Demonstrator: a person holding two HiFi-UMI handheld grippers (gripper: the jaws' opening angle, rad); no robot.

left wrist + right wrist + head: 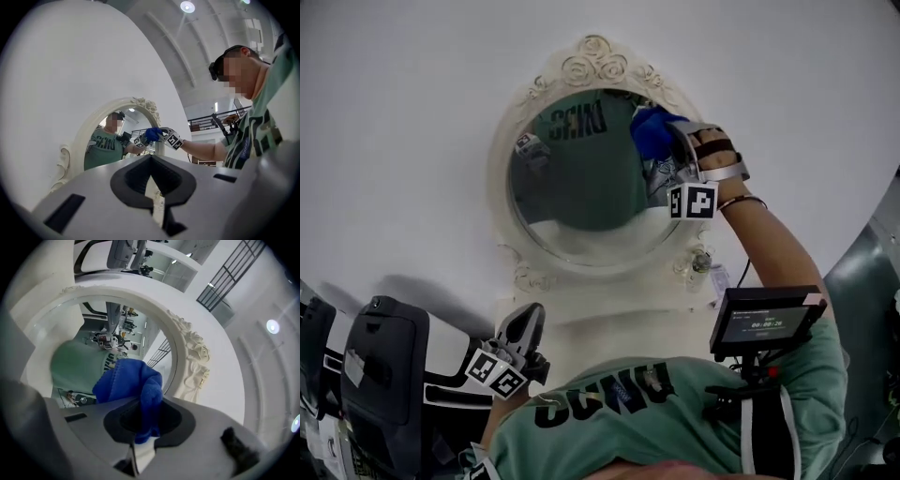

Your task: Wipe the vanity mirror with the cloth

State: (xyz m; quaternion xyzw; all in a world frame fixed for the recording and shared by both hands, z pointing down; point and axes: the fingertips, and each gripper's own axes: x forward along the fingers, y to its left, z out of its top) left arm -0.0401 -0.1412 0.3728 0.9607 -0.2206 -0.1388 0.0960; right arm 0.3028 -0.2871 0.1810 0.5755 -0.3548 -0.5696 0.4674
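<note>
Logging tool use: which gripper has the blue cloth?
The right gripper, cloth pinched in its jaws at the mirror; the left gripper sits low, empty.

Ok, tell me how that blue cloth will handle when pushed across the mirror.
Probably floppy: the blue cloth bunches and folds around the right gripper pinching it. Its fuzzy nap likely drags softly on the mirror rather than skating. Seems light: one pinch holds it.

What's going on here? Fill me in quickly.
A person is wiping a round vanity mirror with a blue cloth. The right tool is shut on the cloth and holds it against the upper right of the glass. The left tool is held low, below the mirror, jaws together and holding nothing.
</note>
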